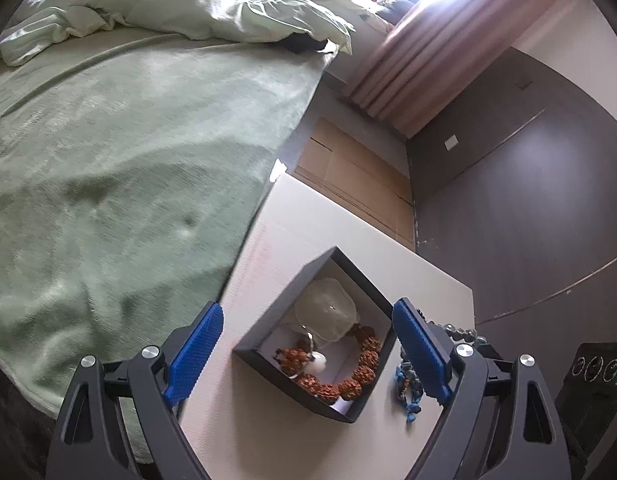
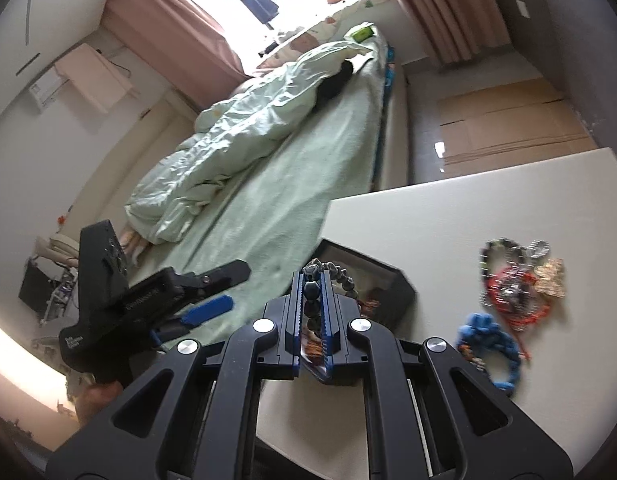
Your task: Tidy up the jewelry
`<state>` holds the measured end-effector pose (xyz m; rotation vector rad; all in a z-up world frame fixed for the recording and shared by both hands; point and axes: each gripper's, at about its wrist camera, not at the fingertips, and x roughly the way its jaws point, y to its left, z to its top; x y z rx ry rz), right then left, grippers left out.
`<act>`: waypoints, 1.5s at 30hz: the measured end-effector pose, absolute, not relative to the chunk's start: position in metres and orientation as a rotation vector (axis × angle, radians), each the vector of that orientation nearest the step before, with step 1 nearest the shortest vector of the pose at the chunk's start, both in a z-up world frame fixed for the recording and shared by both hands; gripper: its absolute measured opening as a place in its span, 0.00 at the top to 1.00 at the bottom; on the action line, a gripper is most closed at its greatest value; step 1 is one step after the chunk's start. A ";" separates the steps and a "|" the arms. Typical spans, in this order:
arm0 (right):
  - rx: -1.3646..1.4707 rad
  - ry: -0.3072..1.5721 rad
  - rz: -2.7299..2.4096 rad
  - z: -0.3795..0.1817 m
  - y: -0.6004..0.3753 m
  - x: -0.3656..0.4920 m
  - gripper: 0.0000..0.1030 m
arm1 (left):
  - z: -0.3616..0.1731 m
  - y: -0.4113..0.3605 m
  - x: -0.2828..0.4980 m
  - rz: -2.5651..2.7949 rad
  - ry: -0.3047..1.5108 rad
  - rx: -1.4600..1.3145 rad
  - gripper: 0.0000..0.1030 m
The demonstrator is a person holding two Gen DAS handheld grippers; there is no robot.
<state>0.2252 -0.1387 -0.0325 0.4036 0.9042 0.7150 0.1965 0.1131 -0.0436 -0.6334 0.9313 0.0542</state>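
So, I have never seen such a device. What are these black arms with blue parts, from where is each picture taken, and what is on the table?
They are two hand-held grippers, one in each hand of a person; no robot is present. Each picture comes from a camera on one gripper, looking along its fingers.

The left wrist view shows the left gripper open above a black box on the white table. Inside lies a brown bead bracelet.

The right wrist view shows the right gripper shut on a dark grey bead bracelet. On the table lie a blue bracelet and a tangle of red and dark jewelry. A green bed stands behind.
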 end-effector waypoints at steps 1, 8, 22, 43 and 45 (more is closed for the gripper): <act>0.411 0.905 0.724 -0.033 -0.133 0.227 0.91 | -0.043 0.114 0.196 0.056 0.930 -0.633 0.19; 0.443 0.964 0.752 -0.045 -0.100 0.241 0.91 | -0.044 0.125 0.194 0.077 0.926 -0.637 0.19; 0.405 1.020 0.541 -0.058 -0.155 0.240 0.35 | -0.041 0.101 0.200 0.043 0.934 -0.563 0.19; 0.419 1.036 0.337 -0.065 -0.263 0.232 0.35 | -0.050 -0.013 0.214 -0.179 1.021 -0.401 0.37; 0.414 1.035 0.326 -0.066 -0.270 0.231 0.35 | -0.056 -0.025 0.215 -0.203 1.049 -0.388 0.41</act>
